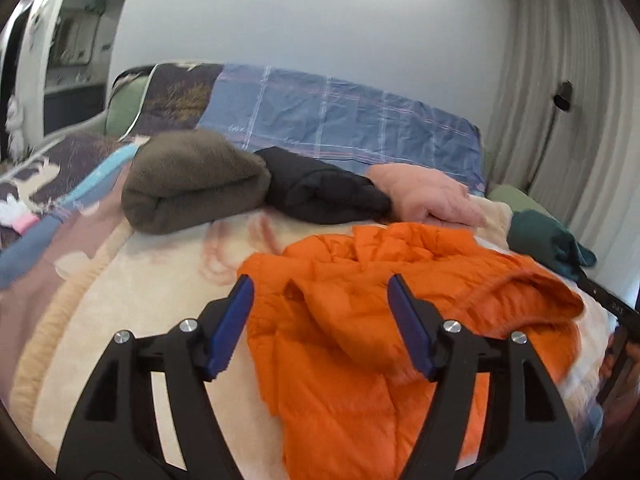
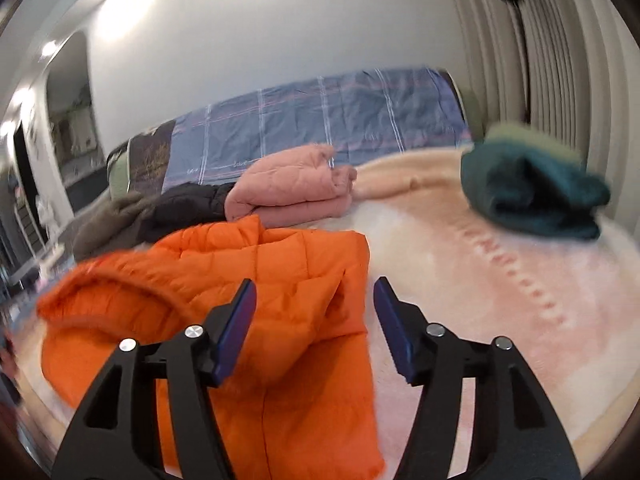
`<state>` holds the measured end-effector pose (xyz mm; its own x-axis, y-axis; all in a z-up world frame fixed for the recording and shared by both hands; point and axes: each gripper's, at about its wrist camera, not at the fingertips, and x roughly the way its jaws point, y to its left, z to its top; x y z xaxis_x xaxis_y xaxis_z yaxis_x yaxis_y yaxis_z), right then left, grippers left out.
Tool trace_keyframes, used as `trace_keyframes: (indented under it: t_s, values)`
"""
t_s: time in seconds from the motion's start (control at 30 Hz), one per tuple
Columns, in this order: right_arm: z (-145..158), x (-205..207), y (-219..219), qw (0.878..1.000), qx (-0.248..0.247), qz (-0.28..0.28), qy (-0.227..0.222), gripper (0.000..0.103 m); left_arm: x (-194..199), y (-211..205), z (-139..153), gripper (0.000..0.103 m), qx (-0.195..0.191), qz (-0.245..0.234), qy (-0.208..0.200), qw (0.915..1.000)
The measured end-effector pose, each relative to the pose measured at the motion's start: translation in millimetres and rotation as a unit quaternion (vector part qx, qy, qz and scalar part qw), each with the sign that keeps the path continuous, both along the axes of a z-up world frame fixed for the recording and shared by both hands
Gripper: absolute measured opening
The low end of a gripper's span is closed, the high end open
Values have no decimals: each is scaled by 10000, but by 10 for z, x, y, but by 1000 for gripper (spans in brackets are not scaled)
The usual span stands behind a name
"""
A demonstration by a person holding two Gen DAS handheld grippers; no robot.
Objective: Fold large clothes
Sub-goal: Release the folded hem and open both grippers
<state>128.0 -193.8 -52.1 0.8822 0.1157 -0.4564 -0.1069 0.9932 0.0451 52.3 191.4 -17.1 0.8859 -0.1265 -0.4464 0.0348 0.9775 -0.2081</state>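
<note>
— Left wrist view: where's the jacket?
— The orange jacket (image 1: 400, 320) lies rumpled on the cream blanket (image 1: 140, 320), under the left gripper (image 1: 320, 300), whose jaws stand apart, gripping nothing.
— And the right wrist view?
— The right gripper (image 2: 314, 304) is spread too, empty, above the jacket's right edge.

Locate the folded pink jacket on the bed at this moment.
In the right wrist view, the pink jacket lies folded behind the orange jacket, with the black garment touching its left side and the plaid quilt behind it.
</note>
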Motion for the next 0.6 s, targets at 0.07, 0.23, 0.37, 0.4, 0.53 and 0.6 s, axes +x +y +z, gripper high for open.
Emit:
trace_keyframes:
  t_s: [0.07, 0.23, 0.37, 0.4, 0.53, 0.6]
  values:
    - [-49, -107, 101, 9992, -299, 268, 62, 70, -146, -144, 18, 71, 247, -287, 17, 9993]
    - [-334, -239, 435, 9834, -1678, 594, 341, 75, -395, -642, -149, 82, 1607, -999, 39, 9819]
    - [-433, -56, 472, 9788, -1939, 438, 495, 75, -214, -802, -369, 82, 2517, -730, 283, 9646]
    - [-415, -2, 468, 9795, -1909, 403, 493, 75, -128, -801, -395, 82, 2653, -616, 326, 9616]
    - [-242, 311, 425, 9831, -1781, 217, 357, 75, 192, -718, -292, 82, 2629, -511, 187, 9633]
    - [-136, 483, 403, 9857, -1660, 151, 246, 75, 395, -628, -151, 82, 2303, -555, 28, 9715]
